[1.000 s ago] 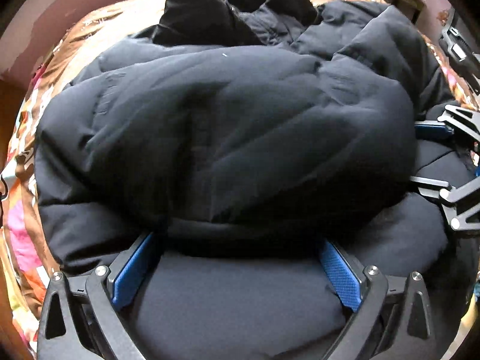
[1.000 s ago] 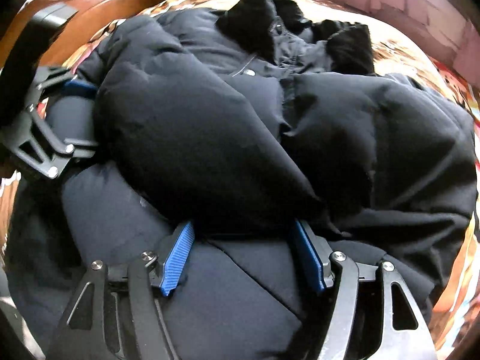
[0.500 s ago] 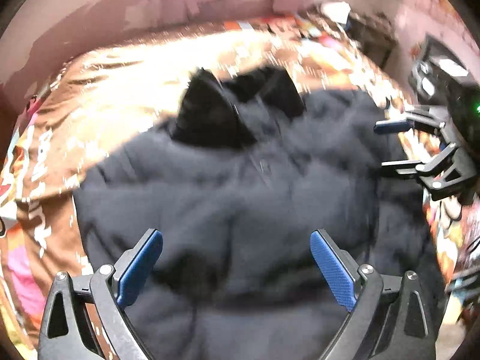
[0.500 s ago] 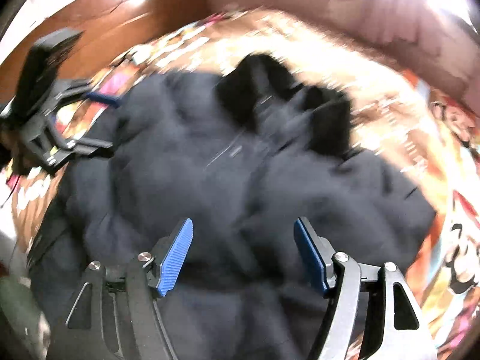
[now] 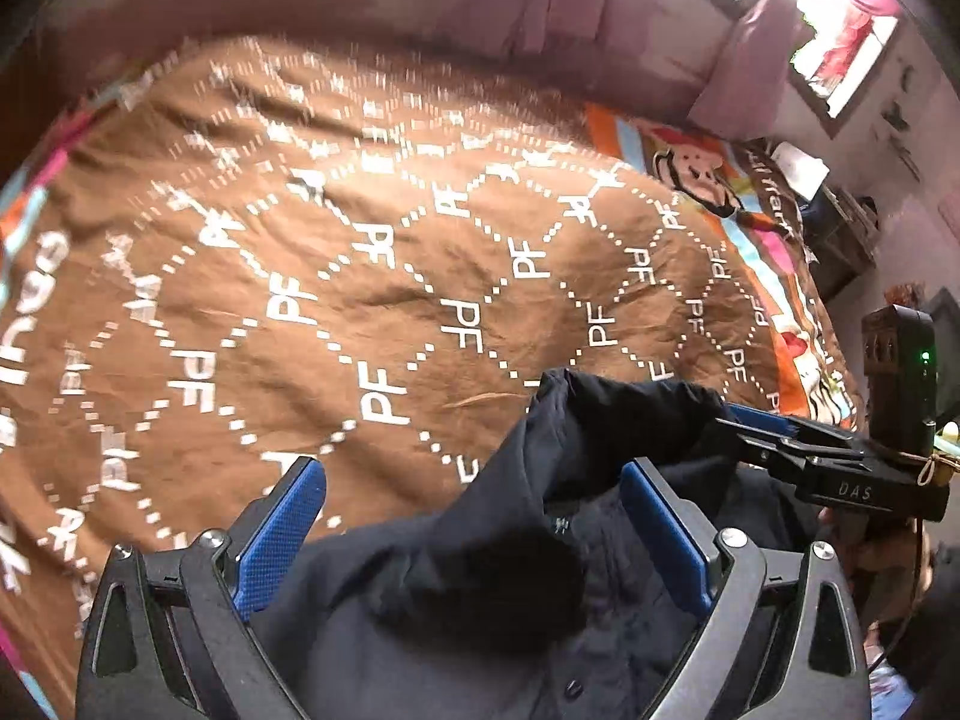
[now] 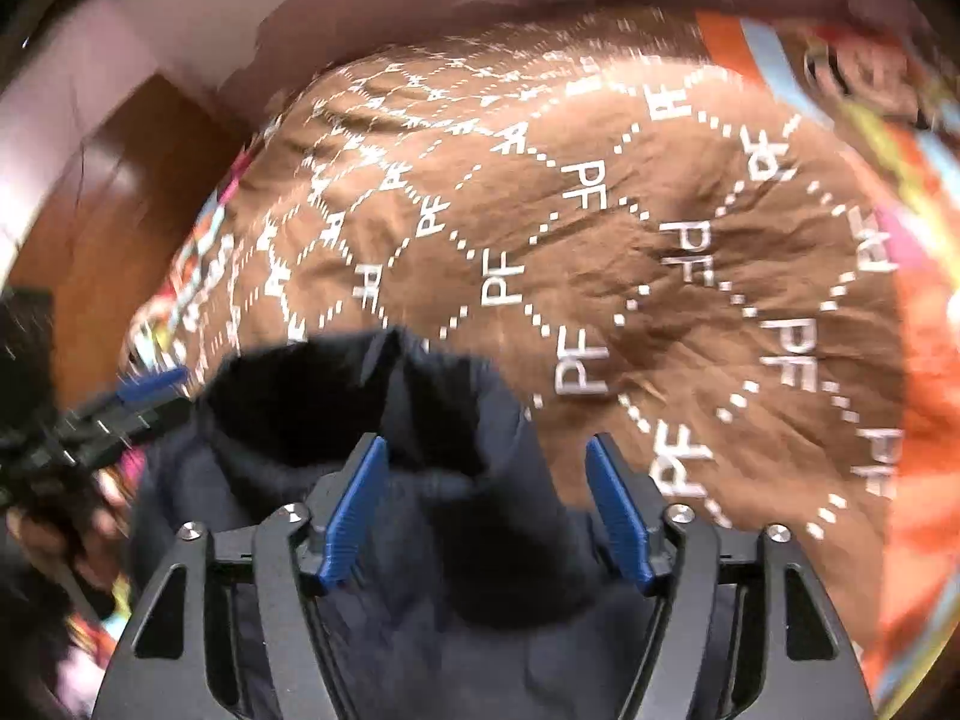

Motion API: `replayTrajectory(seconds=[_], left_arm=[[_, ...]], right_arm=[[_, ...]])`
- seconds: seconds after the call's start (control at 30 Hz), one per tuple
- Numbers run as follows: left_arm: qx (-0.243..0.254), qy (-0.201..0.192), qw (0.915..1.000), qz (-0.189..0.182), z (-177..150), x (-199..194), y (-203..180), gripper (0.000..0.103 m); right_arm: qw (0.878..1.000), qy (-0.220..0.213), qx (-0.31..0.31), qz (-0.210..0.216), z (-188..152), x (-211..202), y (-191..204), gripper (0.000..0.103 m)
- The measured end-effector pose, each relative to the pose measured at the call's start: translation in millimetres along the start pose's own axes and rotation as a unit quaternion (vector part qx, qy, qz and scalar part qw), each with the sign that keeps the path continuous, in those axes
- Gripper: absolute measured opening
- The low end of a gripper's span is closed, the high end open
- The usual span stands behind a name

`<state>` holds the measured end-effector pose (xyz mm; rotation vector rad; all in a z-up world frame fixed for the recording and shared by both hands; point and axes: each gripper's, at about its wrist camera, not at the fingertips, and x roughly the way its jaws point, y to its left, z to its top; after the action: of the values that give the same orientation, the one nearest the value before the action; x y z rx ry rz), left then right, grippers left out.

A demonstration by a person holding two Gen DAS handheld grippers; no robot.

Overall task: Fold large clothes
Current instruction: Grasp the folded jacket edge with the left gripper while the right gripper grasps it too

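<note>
The jacket [image 5: 480, 588] lies bunched at the near edge of the bed, under both grippers, its collar standing up toward the far side. From this, the folding looks only partly done; how many folds it has I cannot tell. The left gripper [image 5: 474, 546] is wide open, with jacket cloth lying loose between its fingers, not pinched. The right gripper [image 6: 486, 516] is also wide open over the collar and holds nothing. Beyond is the brown bedspread [image 5: 420, 252].
</note>
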<state>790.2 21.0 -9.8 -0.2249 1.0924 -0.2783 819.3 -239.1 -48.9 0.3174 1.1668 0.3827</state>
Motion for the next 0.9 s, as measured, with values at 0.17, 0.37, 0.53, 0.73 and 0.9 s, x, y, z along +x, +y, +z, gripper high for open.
replayTrajectory(seconds=[0.17,0.37,0.53,0.73,0.9], left_arm=[[-0.046,0.025,0.9981,-0.033,13.7,27.2,6.3,0.067],[-0.094,0.048,0.9916,-0.075,16.3,42.6,12.2,0.028],[-0.029,0.047,0.9963,-0.065,15.2,34.4,-10.5,0.013],[0.009,0.002,0.9996,-0.026,7.6,-8.6,-13.1,0.005],[0.013,-0.002,0.9976,-0.068,-22.5,-54.5,-2.5,0.004]], right_arm=[[0.999,0.036,-0.010,-0.010,11.4,32.5,13.5,0.057],[0.999,0.033,-0.006,-0.011,8.7,41.7,21.1,0.017],[1.000,0.011,0.007,0.020,2.9,17.6,16.1,0.010],[0.999,-0.021,-0.027,0.026,-11.2,-29.6,24.0,0.008],[0.996,-0.030,-0.057,0.056,-37.9,-76.7,21.7,0.007]])
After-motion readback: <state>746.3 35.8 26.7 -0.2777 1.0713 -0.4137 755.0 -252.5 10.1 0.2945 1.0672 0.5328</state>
